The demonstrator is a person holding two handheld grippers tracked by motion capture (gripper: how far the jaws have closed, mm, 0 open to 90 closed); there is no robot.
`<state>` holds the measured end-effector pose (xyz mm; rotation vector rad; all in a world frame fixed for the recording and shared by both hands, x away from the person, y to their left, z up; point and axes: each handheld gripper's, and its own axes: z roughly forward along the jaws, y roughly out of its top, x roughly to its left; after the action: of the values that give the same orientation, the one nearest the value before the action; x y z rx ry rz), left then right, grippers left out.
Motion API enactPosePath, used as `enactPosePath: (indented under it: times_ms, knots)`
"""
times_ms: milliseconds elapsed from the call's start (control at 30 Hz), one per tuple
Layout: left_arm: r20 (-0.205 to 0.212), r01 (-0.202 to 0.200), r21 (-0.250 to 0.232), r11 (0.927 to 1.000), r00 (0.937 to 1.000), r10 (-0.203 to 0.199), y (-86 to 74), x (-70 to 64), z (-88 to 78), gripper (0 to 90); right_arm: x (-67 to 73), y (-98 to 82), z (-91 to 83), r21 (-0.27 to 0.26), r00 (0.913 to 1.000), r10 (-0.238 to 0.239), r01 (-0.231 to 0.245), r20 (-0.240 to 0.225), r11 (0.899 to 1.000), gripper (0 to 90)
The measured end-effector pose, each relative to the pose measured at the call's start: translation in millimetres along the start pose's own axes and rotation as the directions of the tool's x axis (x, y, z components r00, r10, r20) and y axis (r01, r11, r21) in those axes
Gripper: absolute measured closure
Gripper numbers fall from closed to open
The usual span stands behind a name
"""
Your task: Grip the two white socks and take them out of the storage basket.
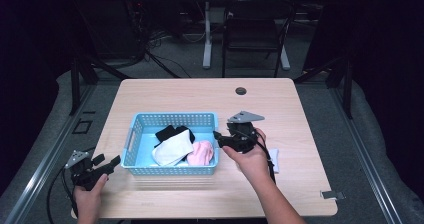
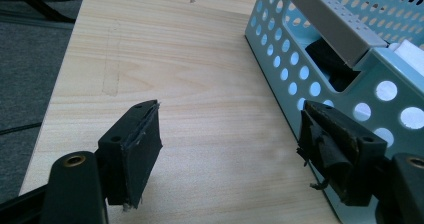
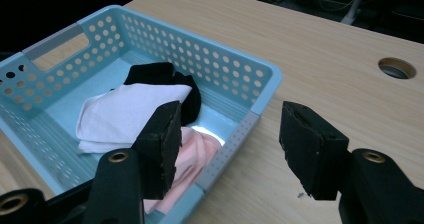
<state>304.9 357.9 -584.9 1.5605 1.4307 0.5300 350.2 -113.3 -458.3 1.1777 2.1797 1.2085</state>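
A light blue perforated basket (image 1: 136, 134) stands on the wooden table (image 1: 300, 124). Inside lie a black cloth (image 1: 172, 132), a white cloth (image 1: 173, 149) and a pink cloth (image 1: 202, 153). My right gripper (image 1: 218, 137) hovers open at the basket's right end; in the right gripper view its jaws straddle the basket's rim (image 3: 250, 121) with nothing between them. My left gripper (image 1: 111, 162) sits open at the table's front left corner, just left of the basket wall (image 2: 300, 69).
A white object (image 1: 274, 160) lies on the table behind my right hand. A cable hole (image 1: 241, 90) is near the table's far edge. A chair (image 1: 252, 31) and a table leg stand beyond. Bare wood surrounds the basket.
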Motion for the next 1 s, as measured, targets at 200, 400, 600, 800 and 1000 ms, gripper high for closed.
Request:
enactPosePath:
  times_ms: [200, 400, 600, 800, 1000]
  knots:
    - [0.002, 0.0, 0.003, 1.0, 1.0, 0.0, 0.1, 0.5, 0.0, 24.9, 12.4, 13.7, 18.8, 0.049, 0.9989, -0.036, 0.038, -0.029, 0.998, 44.1]
    - [0.003, 0.0, 0.002, 1.0, 1.0, 0.0, 0.2, 0.5, -0.2, 24.9, 25.7, 22.0, 40.7, 0.063, 0.9968, -0.051, 0.055, -0.062, 0.996, 48.2]
    - [0.002, 0.002, -0.001, 1.0, 1.0, -0.002, 0.3, 0.9, -0.1, 24.9, 32.8, 26.2, 59.6, 0.075, 0.996, -0.084, 0.086, -0.03, 0.993, 50.1]
    - [0.004, -0.003, 0.003, 1.0, 1.0, 0.003, 0.4, 1.1, 0.0, 24.9, 37.3, 27.4, 78.0, 0.136, 0.9964, -0.076, 0.08, -0.036, 0.987, 49.4]
    - [0.004, 0.004, 0.0, 1.0, 1.0, -0.004, 0.3, 1.0, 0.3, 24.9, 45.1, 28.1, 95.0, 0.248, 0.9973, -0.019, 0.036, -0.07, 0.968, 56.7]
